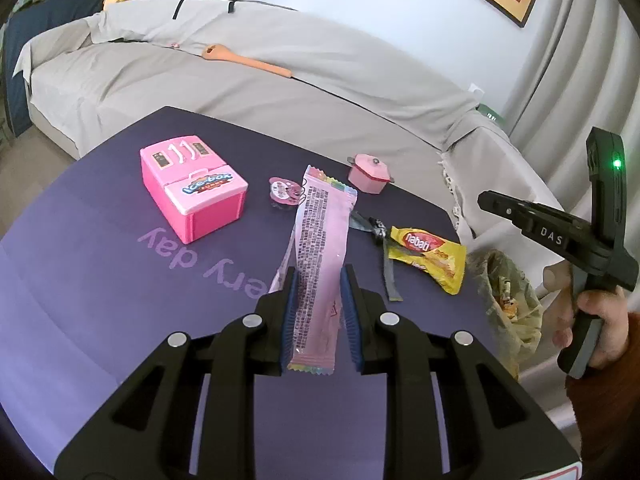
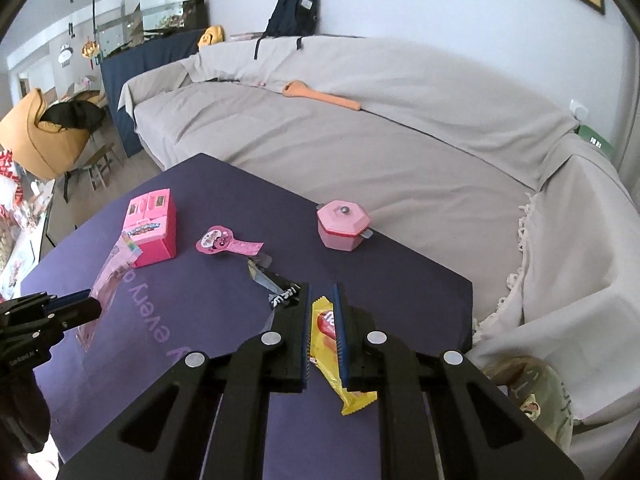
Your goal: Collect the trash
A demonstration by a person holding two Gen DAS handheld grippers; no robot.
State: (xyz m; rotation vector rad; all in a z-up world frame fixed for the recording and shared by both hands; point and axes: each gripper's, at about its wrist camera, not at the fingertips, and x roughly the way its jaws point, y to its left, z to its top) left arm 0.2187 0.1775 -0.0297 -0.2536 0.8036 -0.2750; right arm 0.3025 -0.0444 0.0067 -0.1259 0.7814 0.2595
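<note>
My left gripper (image 1: 319, 276) is shut on a long pink wrapper (image 1: 320, 240), which is held up off the purple table (image 1: 100, 280). From the right wrist view, that pink wrapper (image 2: 112, 280) sticks out past the left gripper (image 2: 80, 304). My right gripper (image 2: 322, 292) is shut on a yellow snack wrapper (image 2: 326, 356), whose lower end hangs free. In the left wrist view the yellow wrapper (image 1: 428, 256) shows below and left of the right gripper (image 1: 486, 200), which a hand (image 1: 600, 320) holds. A pink round-headed wrapper (image 2: 224, 244) and a black-grey strip (image 2: 280, 292) lie on the table.
A translucent bag (image 2: 536, 400) with wrappers inside hangs off the table's right edge. A pink toy ice-box (image 1: 192, 192) and a pink toy pot (image 1: 370, 174) stand on the table. A cloth-covered sofa (image 2: 360, 140) runs behind and to the right.
</note>
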